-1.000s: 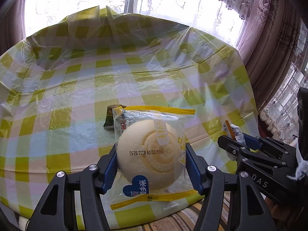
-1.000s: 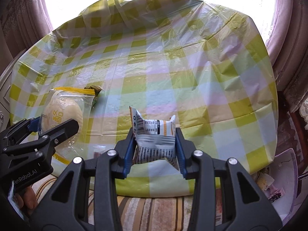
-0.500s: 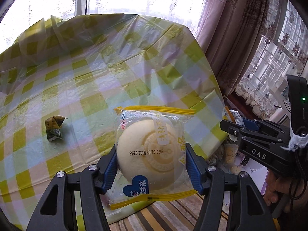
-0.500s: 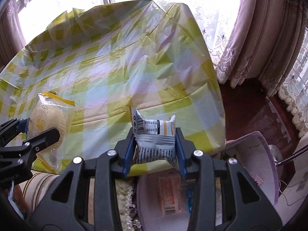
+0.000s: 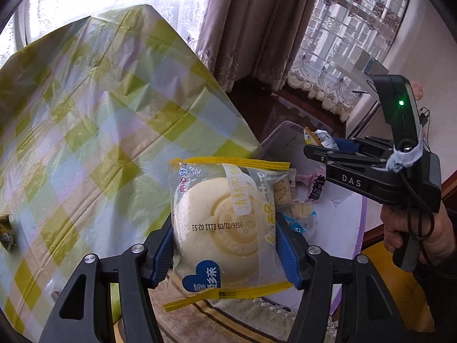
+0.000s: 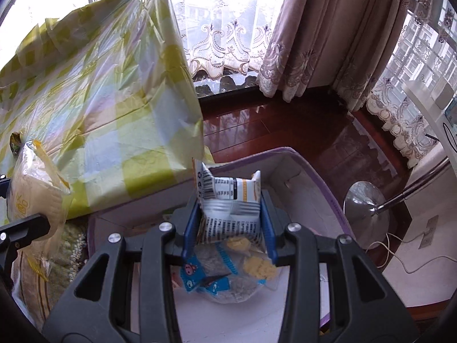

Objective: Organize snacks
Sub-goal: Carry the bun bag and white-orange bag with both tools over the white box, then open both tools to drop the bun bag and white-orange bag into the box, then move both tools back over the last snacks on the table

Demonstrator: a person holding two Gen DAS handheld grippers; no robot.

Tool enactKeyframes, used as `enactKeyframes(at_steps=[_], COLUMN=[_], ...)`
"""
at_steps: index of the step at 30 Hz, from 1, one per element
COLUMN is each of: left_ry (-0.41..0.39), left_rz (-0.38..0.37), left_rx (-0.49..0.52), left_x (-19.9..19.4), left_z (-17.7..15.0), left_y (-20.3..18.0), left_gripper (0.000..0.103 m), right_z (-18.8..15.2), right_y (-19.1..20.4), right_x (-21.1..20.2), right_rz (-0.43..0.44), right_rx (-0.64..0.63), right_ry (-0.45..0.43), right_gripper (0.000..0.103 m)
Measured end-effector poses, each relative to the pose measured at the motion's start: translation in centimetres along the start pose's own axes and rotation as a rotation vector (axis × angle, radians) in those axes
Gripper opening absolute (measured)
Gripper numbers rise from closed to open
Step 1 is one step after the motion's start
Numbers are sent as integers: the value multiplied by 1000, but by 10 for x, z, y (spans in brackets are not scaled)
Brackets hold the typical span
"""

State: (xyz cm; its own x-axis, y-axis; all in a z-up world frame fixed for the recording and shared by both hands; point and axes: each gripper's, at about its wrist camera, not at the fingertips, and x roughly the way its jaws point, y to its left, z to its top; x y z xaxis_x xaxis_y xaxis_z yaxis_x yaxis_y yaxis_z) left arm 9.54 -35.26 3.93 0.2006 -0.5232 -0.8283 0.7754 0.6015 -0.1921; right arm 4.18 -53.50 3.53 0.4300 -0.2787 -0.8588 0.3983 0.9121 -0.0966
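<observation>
- Left wrist view, far left edge: a small crumpled green wrapper (image 5: 6, 233) lies on the table (image 5: 85, 131), which is covered with a yellow-checked plastic cloth.
- Lower centre: the left gripper (image 5: 224, 244) is clamped on a clear bag holding a round pale cake (image 5: 225, 223); both blue pads press the bag's sides.
- Right of centre: a white box with purple rim (image 5: 347, 217) sits below the table edge, with loose snack packets inside.
- Right side: a hand (image 5: 414, 237) holds the right gripper (image 5: 322, 145) above the box.
- Right wrist view, left edge: the bagged cake (image 6: 31, 188) shows beside the table corner.
- Centre: the right gripper (image 6: 230, 214) is closed on a small white and orange snack packet (image 6: 228, 197), above the box (image 6: 322, 188).
- Lower centre: blue and yellow packets (image 6: 228, 268) lie on the box floor.
- Right: a chrome lamp base (image 6: 365, 203) stands on the dark floor.
</observation>
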Motion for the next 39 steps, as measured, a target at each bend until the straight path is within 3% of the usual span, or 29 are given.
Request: enactKeyframes(at_steps=[10, 13, 16, 19, 39], left_ry=[151, 186, 196, 183, 70], left_rz=[-124, -160, -171, -156, -67], left_rx=[279, 346, 371, 364, 107], left_x=[19, 20, 18, 16, -2], left_z=[-17, -25, -28, -26, -13], left_y=[-70, -86, -92, -89, -19], left_gripper=[64, 67, 77, 80, 80], right_z=[-45, -58, -68, -71, -48], right_y=[-47, -54, -56, -53, -3], right_x=[7, 9, 8, 6, 0], right_rz=[-71, -79, -77, -86, -39], right_rx=[59, 84, 91, 89, -17], right_ry=[95, 132, 159, 166, 128], right_gripper=[44, 45, 47, 67, 69])
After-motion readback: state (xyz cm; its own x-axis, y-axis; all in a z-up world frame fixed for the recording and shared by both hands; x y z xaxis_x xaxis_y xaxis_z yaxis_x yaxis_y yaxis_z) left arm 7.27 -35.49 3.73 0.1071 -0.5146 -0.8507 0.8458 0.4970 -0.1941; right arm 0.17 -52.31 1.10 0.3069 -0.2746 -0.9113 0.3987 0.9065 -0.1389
